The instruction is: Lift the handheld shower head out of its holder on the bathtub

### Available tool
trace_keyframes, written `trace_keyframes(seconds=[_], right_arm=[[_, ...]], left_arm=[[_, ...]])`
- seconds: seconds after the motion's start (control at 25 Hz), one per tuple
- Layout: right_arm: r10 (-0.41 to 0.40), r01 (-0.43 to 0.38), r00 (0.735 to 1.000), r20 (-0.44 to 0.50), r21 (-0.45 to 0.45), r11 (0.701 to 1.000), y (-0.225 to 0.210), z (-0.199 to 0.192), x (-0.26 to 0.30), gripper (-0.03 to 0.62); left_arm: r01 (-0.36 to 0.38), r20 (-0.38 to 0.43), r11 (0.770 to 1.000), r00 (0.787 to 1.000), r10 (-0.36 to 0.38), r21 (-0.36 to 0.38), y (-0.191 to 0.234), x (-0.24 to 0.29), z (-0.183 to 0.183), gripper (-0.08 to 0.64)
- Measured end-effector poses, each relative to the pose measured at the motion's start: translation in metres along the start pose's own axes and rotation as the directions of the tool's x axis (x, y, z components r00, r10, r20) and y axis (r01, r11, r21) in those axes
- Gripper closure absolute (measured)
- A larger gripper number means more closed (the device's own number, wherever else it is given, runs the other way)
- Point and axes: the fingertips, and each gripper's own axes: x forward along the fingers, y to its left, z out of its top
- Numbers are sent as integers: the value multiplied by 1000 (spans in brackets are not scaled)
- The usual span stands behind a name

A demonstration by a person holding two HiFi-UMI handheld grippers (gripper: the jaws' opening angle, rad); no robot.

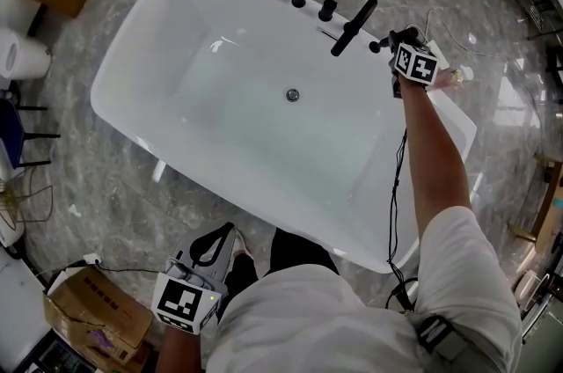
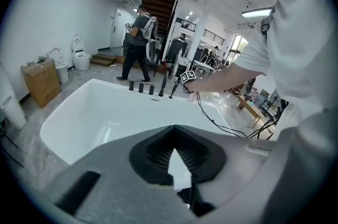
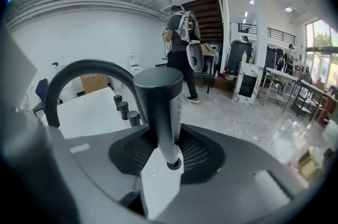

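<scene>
Done: my right tongs have the shower head by its black stem, at the far rim of the tub, beside the spout.
Left to do: I judge the lift has begun. I can't tell whether the stem's foot is clear of the holder.
Right tongs: about half open, pads clamped on the stem, which stands upright between them.
Left tongs: closed and empty, low by my side, well apart from the fittings.
</scene>
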Motion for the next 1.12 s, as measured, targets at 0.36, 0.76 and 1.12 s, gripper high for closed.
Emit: trace_keyframes(seconds=[0.36, 0.76, 1.12], right_arm=[[19, -18, 999, 51, -23, 1000, 8, 28, -39, 446], [43, -37, 994, 105, -56, 998, 22, 57, -86, 446], [53, -42, 986, 158, -72, 996, 32, 79, -134, 446]], left_arm=[[1, 41, 1000, 999, -2, 25, -11, -18, 2, 552], [6, 80, 999, 997, -10, 43, -24, -39, -2, 552], [13, 102, 997, 995, -22, 81, -32, -61, -4, 552]])
